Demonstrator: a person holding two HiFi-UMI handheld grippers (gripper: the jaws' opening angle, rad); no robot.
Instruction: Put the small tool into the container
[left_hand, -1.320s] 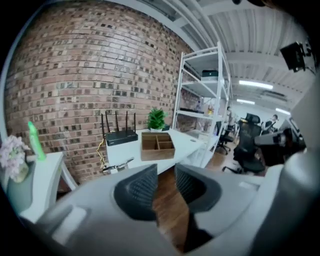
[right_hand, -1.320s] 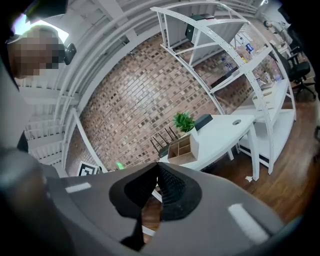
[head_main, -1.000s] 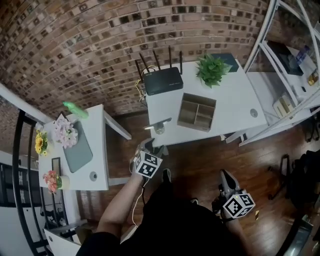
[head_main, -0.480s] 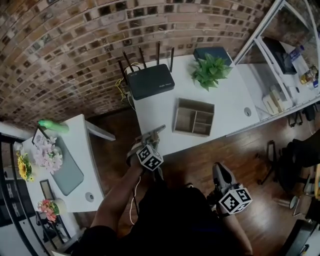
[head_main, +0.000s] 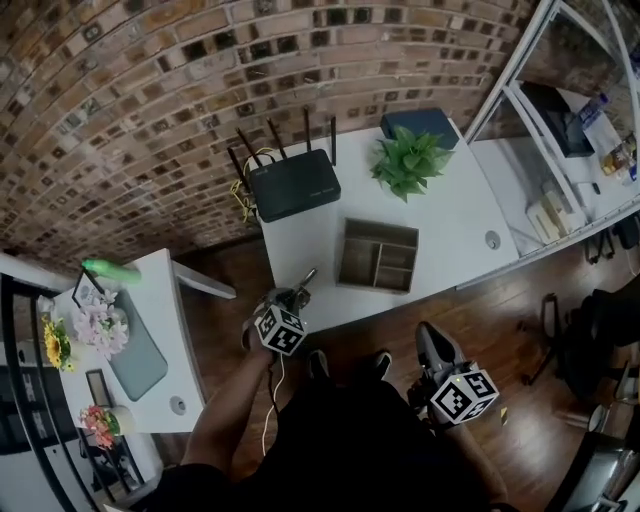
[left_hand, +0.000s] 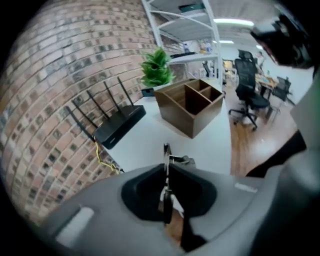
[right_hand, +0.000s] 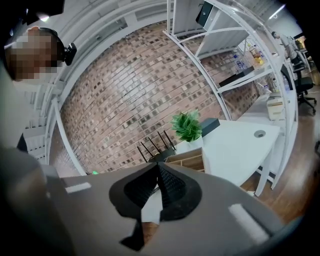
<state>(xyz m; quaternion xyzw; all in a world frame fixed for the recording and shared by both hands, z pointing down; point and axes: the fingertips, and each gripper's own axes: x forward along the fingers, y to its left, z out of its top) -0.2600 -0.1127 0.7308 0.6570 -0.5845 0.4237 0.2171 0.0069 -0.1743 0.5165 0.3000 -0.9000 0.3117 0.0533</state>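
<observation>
L hand-held gripper (left_hand: 165, 172) clenched on small tool (left_hand: 167, 151), axis fwd; wooden container (left_hand: 190, 106) ahead-right. R hand-held gripper (right_hand: 157, 168) closed, empty, farther.

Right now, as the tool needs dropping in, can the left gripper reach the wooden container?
Probably yes: the left gripper, shut on the small tool, faces the container across bare table.

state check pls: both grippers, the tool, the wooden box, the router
left gripper: jaws shut on the small tool
small tool: clamped, tip sticking out past the jaws, not yet in the container
right gripper: jaws shut, nothing between them
container: upright on the white table, compartments look empty
router: flat on the table, antennas raised
</observation>
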